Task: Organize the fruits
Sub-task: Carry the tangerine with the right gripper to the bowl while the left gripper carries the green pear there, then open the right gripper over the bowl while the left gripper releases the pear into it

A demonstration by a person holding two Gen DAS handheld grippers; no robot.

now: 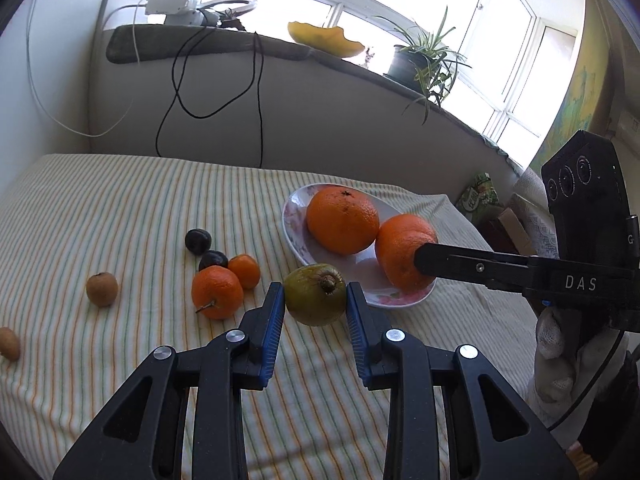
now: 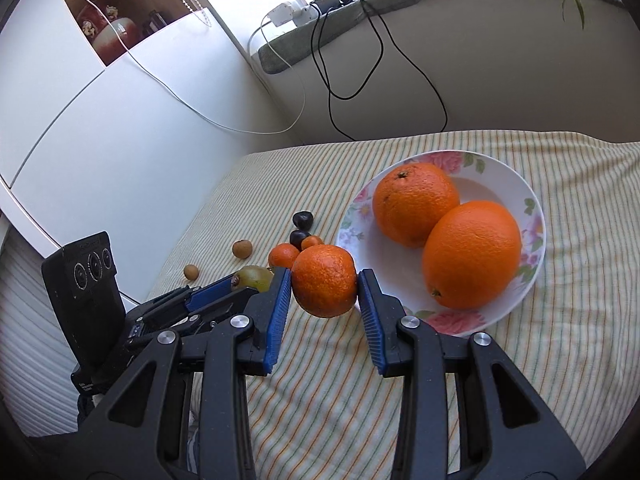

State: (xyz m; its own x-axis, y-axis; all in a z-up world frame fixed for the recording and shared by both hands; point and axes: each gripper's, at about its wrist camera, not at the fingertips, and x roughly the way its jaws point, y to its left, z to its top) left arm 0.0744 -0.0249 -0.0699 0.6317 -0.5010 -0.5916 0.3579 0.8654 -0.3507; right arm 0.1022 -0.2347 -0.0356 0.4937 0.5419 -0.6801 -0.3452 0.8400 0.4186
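Both tongs tilt downward beside the floral plate [image 2: 534,236]: the left tongs [image 1: 316,300] clench a green fruit [image 1: 310,300], the right tongs [image 2: 324,286] a small orange [image 2: 324,286]. The plate holds two large oranges [image 2: 472,254].

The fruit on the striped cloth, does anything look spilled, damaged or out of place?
Nothing stands out. Two oranges sit in the floral plate, small fruits lie loose on the striped cloth, and none looks squashed or split.

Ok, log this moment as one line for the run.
left gripper: shut on green fruit | right gripper: shut on small orange | plate: two big oranges | both lifted
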